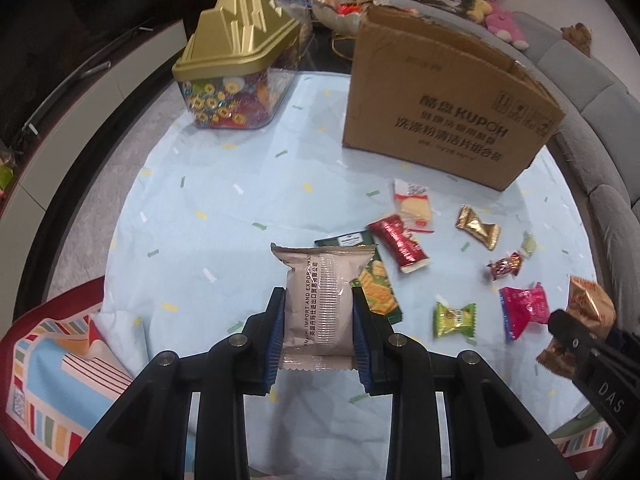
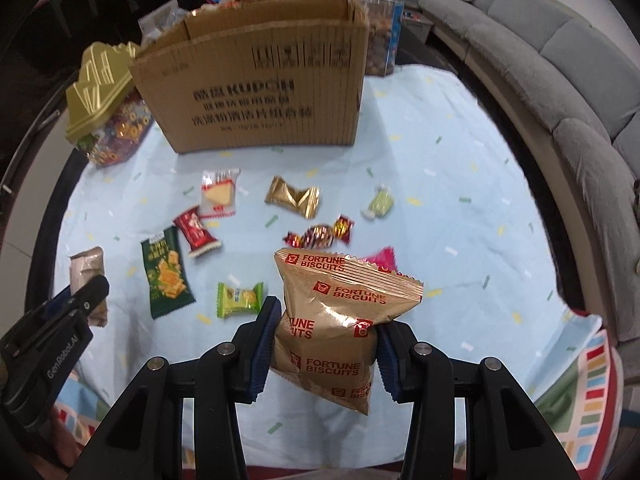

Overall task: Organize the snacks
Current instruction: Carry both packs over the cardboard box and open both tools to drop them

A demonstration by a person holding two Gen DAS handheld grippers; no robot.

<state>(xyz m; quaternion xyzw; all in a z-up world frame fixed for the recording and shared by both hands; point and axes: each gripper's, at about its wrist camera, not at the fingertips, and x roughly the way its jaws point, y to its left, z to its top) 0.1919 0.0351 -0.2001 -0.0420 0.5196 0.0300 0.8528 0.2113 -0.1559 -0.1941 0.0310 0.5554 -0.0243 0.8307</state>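
Left gripper [image 1: 319,316] clamps a beige snack pack [image 1: 318,300] by its sides, lifted off the pale blue tablecloth [image 1: 200,200]. Right gripper [image 2: 325,344] pinches a gold Fortune Biscuits bag [image 2: 332,328], also held above the cloth. Left cam only catches that bag's edge, at far right. Right cam shows the clear jar [image 2: 380,36] behind the cardboard box [image 2: 256,88]; left cam doesn't. Both show loose snacks lying btwn grippers & box, e.g. green cracker pack [image 2: 166,276], gold candy [image 2: 294,196].
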